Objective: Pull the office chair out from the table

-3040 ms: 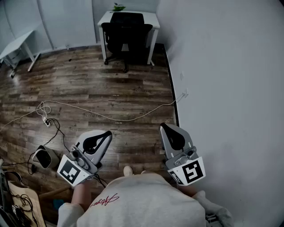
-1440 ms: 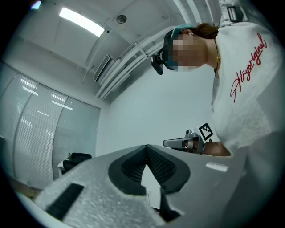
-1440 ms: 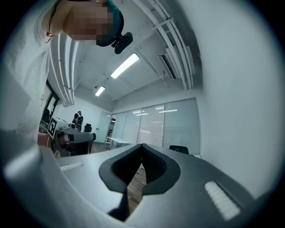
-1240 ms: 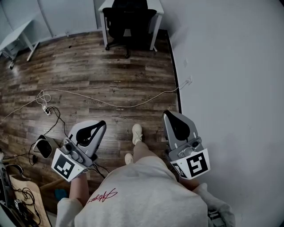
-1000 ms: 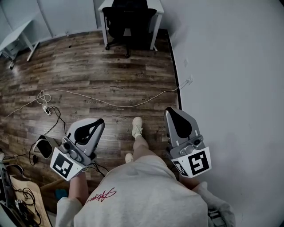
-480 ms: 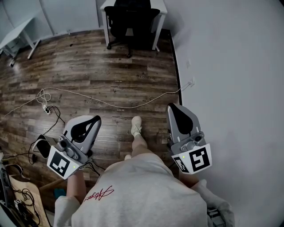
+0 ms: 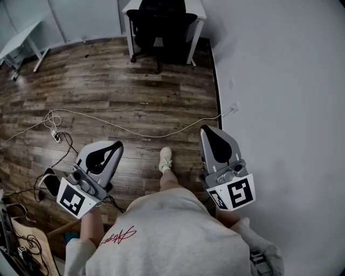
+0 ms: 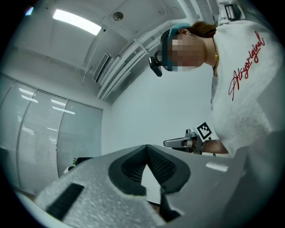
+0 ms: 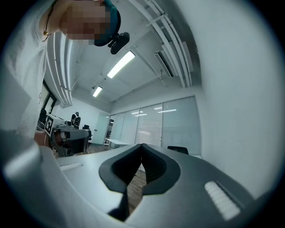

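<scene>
The black office chair [image 7: 161, 27] stands at the far end of the room, pushed in under a white table [image 7: 200, 9]; its back also shows small in the right gripper view [image 9: 178, 149]. My left gripper [image 7: 114, 146] and right gripper [image 7: 207, 131] are held in front of the person's body, far short of the chair, both pointing toward it. Each is shut with nothing between its pads, as the left gripper view [image 8: 146, 148] and right gripper view [image 9: 141, 146] show. Wooden floor lies between the grippers and the chair.
A white cable [image 7: 135, 132] runs across the floor to a wall socket [image 7: 235, 108]. Black cables and a power strip [image 7: 56, 137] lie at the left. A second white desk [image 7: 21, 46] stands at the far left. A grey wall [image 7: 280, 108] runs along the right. The person's shoe [image 7: 165, 159] is forward.
The person has stepped forward; both grippers have travelled along toward the chair, which sits higher in the head view. Both stay shut and empty.
</scene>
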